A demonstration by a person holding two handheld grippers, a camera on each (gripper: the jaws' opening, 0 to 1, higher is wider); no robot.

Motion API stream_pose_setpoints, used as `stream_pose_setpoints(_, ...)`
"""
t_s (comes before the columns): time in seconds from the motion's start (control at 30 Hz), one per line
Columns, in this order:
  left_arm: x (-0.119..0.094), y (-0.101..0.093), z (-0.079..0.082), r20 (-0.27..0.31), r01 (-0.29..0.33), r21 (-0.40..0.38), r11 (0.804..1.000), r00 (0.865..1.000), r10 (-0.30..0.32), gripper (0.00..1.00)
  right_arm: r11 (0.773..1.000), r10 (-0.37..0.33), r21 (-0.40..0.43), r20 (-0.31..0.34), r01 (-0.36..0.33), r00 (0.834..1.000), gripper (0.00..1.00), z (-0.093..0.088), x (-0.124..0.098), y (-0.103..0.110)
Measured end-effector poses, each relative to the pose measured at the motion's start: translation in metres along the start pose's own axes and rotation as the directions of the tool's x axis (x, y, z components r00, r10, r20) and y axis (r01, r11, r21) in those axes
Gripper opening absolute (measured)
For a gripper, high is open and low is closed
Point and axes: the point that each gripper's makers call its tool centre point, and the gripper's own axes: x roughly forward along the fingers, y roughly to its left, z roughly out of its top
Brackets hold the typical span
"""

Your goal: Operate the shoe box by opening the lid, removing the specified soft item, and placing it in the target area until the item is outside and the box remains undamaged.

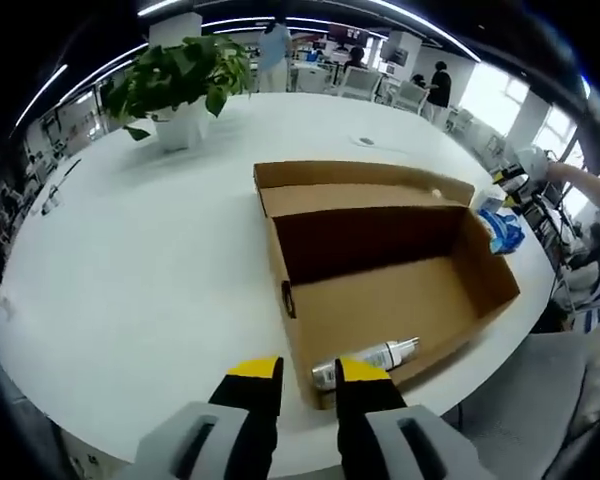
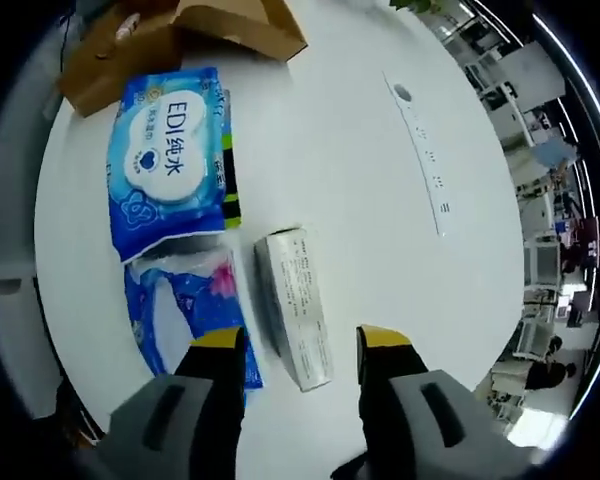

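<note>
An open brown cardboard shoe box (image 1: 380, 290) lies on the white table (image 1: 140, 260), its lid folded back. A white spray bottle (image 1: 365, 362) lies inside along the near wall. My left gripper (image 1: 308, 378) stands open just before the box's near corner, nothing between its jaws. In the right gripper view, my right gripper (image 2: 302, 352) is open, its jaws either side of a small white carton (image 2: 294, 305). Left of that lie a blue wet-wipes pack (image 2: 175, 160) and a second blue soft pack (image 2: 190, 300). The box corner (image 2: 180, 30) shows at the top.
A potted green plant (image 1: 180, 85) stands at the table's far left. Blue packs (image 1: 500, 228) lie past the box's right end, near the table edge. A round table grommet (image 1: 366, 141) sits behind the box. People and chairs are in the background.
</note>
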Motion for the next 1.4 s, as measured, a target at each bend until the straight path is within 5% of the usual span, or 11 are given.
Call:
stream_pose_setpoints(0.27,0.001,-0.019,0.018,-0.011,0.078,0.144,0.987,0.997,-0.077,0.26,0.994,-0.050,0.104,0.099,0.040,0.994,0.58,0.013,-0.023,0.006)
stream_pose_setpoints(0.5,0.010,-0.042,0.019,-0.105,0.198,0.317,0.927,0.979,-0.174,0.29,0.982,-0.089,0.178,0.172,0.058,0.981,0.69,0.020,-0.046,0.018)
stream_pose_setpoints(0.7,0.017,-0.051,0.017,-0.173,0.259,0.364,0.895,0.963,-0.208,0.35,0.965,-0.106,0.260,0.250,0.039,0.962,0.77,0.025,-0.062,0.037)
stream_pose_setpoints(1.13,0.033,-0.064,0.016,-0.344,0.418,0.507,0.754,0.900,-0.267,0.45,0.906,-0.104,0.414,0.416,-0.086,0.903,0.96,0.036,-0.096,0.084)
stream_pose_setpoints(1.3,0.039,-0.064,0.009,-0.434,0.478,0.569,0.669,0.866,-0.250,0.49,0.890,-0.097,0.435,0.470,-0.135,0.877,0.96,0.042,-0.108,0.102)
stream_pose_setpoints(1.4,0.041,-0.065,0.006,-0.470,0.509,0.574,0.642,0.846,-0.250,0.53,0.878,-0.094,0.449,0.501,-0.166,0.860,0.96,0.048,-0.116,0.113)
